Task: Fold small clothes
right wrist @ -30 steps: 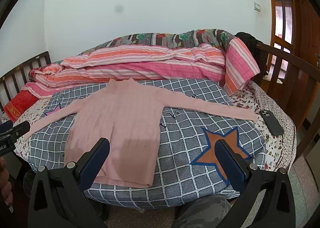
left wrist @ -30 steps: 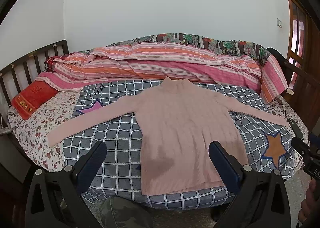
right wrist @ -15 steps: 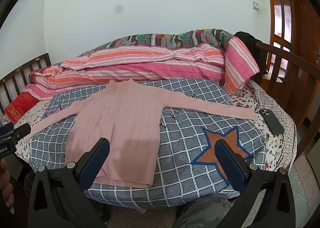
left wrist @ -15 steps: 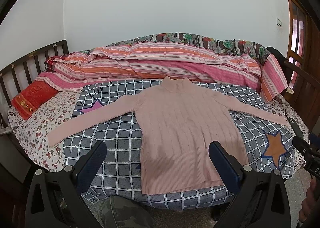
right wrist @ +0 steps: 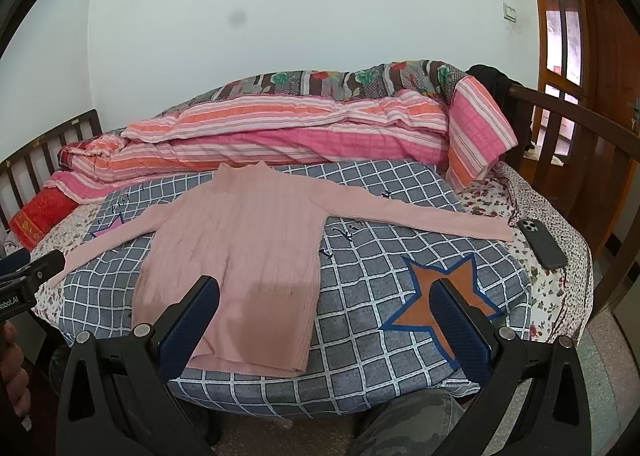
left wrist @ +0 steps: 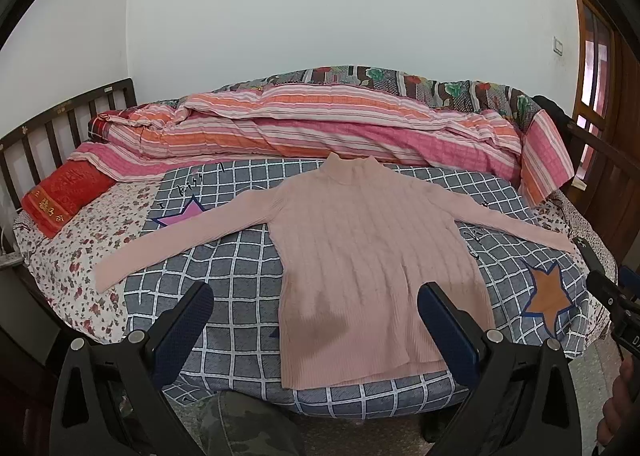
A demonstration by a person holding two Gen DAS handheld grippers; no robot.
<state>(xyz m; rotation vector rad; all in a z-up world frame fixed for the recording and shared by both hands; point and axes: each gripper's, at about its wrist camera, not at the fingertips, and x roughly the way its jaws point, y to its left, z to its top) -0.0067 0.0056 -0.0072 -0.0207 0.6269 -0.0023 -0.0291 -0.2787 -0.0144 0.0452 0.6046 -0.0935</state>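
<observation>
Sweater [left wrist: 372,256], pink, ribbed, was laid flat on checked grey blanket [left wrist: 240,268] atop bed, both sleeves spread outward, collar toward striped pink quilt [left wrist: 312,127]. Red pillow [left wrist: 64,195] was seen by headboard. Dark phone [right wrist: 542,242] was seen near right sleeve cuff. Left gripper [left wrist: 316,320] was held wide open, empty, short of hem. Right gripper [right wrist: 326,316] likewise was held wide open, nothing gripped.

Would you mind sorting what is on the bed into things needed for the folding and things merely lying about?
For the job: pink sweater, left gripper, right gripper.

Lying about: phone, striped quilt, red pillow, checked blanket.
</observation>
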